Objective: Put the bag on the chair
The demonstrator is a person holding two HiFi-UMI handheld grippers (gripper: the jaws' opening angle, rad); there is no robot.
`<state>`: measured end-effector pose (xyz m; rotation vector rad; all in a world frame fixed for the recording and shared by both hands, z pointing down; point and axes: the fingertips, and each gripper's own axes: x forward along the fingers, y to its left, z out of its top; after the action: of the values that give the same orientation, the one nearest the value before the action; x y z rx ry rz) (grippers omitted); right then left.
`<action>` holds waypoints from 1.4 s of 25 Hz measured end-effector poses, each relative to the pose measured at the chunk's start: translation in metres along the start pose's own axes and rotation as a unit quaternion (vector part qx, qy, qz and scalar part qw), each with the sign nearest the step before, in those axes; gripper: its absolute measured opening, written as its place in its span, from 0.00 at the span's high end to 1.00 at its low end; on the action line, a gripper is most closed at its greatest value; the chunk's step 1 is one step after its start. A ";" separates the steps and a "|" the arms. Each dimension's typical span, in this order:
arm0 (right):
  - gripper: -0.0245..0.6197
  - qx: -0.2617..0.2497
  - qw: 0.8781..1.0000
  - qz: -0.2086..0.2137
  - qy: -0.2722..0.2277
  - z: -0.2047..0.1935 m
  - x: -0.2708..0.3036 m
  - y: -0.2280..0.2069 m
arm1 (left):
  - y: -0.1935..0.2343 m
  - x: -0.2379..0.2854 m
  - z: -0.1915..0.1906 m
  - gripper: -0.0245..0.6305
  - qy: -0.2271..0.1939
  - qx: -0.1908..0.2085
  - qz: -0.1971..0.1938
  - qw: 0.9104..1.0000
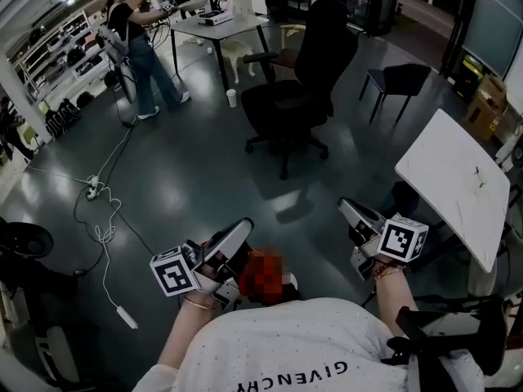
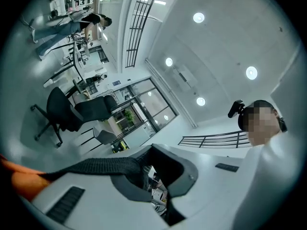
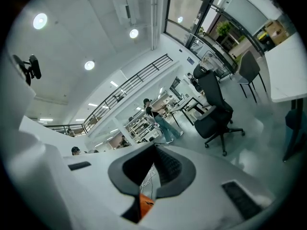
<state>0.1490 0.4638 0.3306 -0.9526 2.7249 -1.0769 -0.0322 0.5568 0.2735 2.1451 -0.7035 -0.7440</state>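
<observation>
Well short of the chair [image 1: 286, 96], left tongs [image 2: 151, 150] clamp a black strap [image 2: 96, 166]; right tongs [image 3: 154, 146] are closed, orange bag [image 3: 144, 206] showing low between them.

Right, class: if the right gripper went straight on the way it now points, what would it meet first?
Probably bare floor, left of the office chair; a person in jeans stands far along that line.

The dark, glossy floor [image 1: 204, 178] carries a black office chair [image 1: 294, 88] at upper centre and a smaller black chair [image 1: 400, 80] at upper right. A white cup [image 1: 232, 97] stands by the legs of a surface [image 1: 221, 27], and a white power strip [image 1: 94, 190] with its cable [image 1: 105, 235] lies at left.
</observation>
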 end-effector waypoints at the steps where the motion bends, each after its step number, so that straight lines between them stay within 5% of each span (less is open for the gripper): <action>1: 0.95 0.001 1.000 0.000 0.002 0.007 0.011 -0.005 | 0.008 0.003 0.009 0.96 -0.005 0.002 0.005 1.000; 17: 0.95 -0.020 1.000 0.013 0.011 0.097 0.118 -0.086 | 0.097 0.076 0.130 0.96 -0.074 0.040 0.015 0.996; 24: 0.95 0.006 1.000 -0.002 0.021 0.088 0.129 -0.112 | 0.125 0.098 0.117 0.96 -0.040 0.050 0.041 0.997; 35: 0.95 0.025 0.999 -0.018 0.024 0.097 0.157 -0.144 | 0.153 0.130 0.152 0.96 -0.065 -0.001 -0.010 0.998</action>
<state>0.1240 0.2350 0.3746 -0.9850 2.7142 -1.1835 -0.0861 0.3111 0.2732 2.1177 -0.7496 -0.9010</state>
